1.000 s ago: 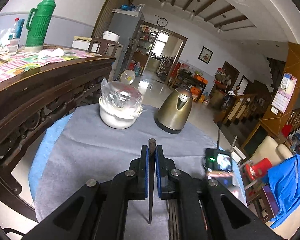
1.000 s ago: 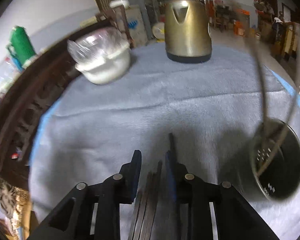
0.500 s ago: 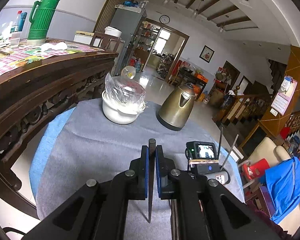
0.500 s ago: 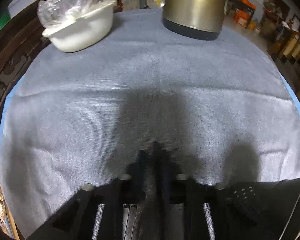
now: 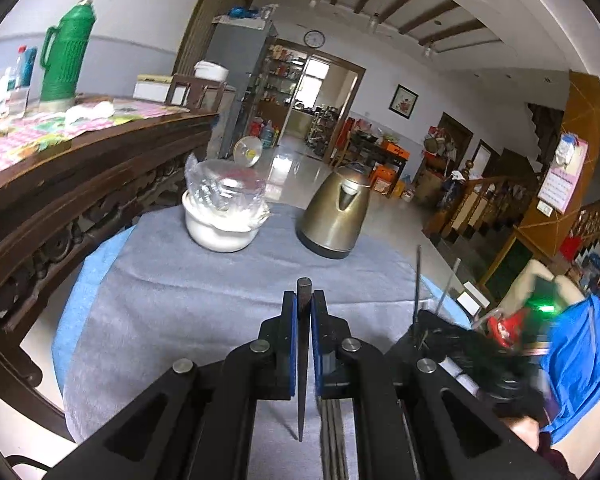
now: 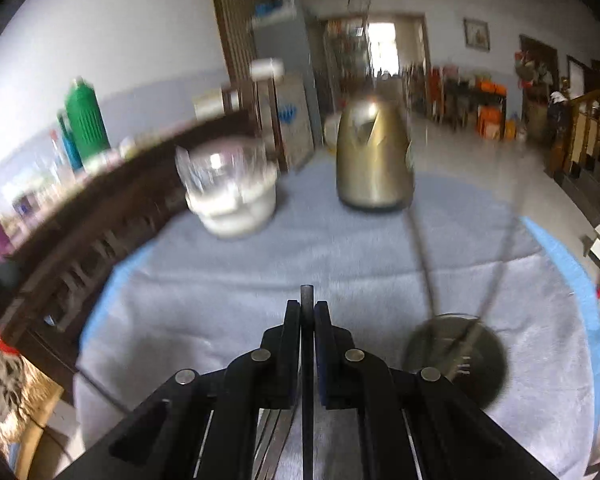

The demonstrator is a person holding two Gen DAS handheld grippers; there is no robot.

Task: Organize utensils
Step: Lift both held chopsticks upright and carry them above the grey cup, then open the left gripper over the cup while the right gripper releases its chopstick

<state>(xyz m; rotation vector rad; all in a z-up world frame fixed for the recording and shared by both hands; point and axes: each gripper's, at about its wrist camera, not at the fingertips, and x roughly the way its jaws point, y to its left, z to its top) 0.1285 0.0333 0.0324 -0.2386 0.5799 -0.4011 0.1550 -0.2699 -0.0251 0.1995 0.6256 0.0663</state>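
My left gripper is shut on a dark chopstick that runs back between its fingers, held above the grey cloth. My right gripper is shut on another dark chopstick, lifted above the cloth. More chopsticks lie on the cloth below it. A dark perforated metal utensil holder stands at the right with two thin sticks leaning in it; it also shows in the left wrist view.
A white bowl covered in plastic wrap and a brass-coloured kettle stand at the far side of the round table. A dark wooden table with a green thermos is at the left.
My right gripper closed on a chopstick from the pile and lifted it up, tilting the view from the cloth to the room. My left gripper kept holding its chopstick, nearly still.
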